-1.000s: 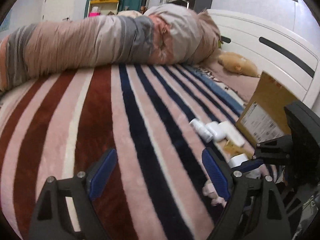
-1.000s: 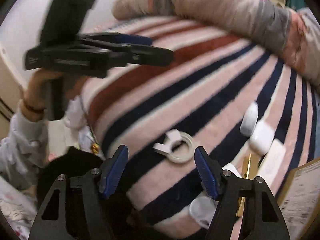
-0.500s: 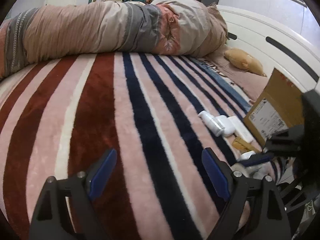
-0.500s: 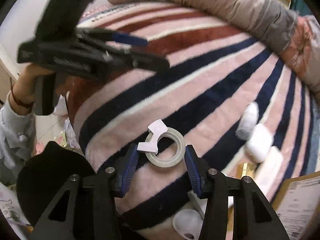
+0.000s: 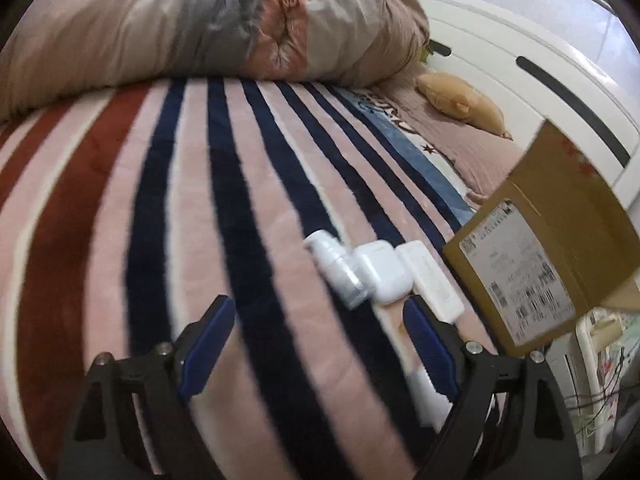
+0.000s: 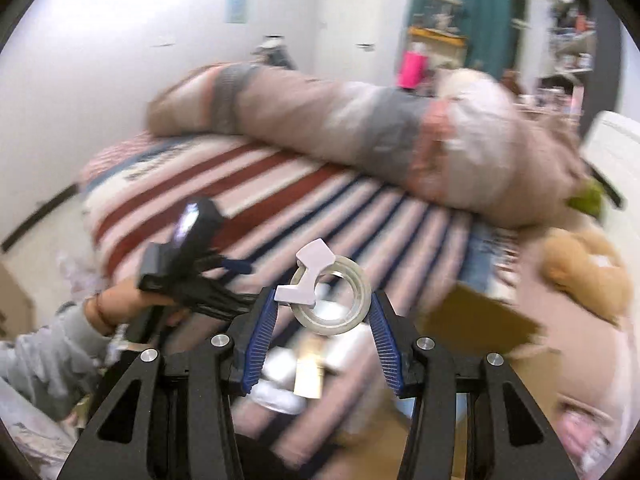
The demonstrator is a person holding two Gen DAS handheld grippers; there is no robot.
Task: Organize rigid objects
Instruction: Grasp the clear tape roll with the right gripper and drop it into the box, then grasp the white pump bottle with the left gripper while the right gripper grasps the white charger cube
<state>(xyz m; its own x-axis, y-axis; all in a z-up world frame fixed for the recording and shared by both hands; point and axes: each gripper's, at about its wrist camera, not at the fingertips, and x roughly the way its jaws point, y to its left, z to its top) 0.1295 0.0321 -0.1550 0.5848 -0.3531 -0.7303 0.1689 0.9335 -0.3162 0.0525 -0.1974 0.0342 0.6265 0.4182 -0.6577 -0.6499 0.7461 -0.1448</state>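
Tape roll (image 6: 331,300) between right gripper (image 6: 322,334) fingers, above striped blanket (image 6: 280,196).

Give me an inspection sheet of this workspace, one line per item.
Surface: striped blanket on a bed.
Job's things: tape roll held off the bed; white bottle, white case and flat white box side by side beside the cardboard box.
Clutter: rolled duvet, plush toy.
Grippers: right claw shut on the tape roll; left claw open, empty.
Cables: thin wires off the bed edge.
Surroundings: white headboard, teal curtain.
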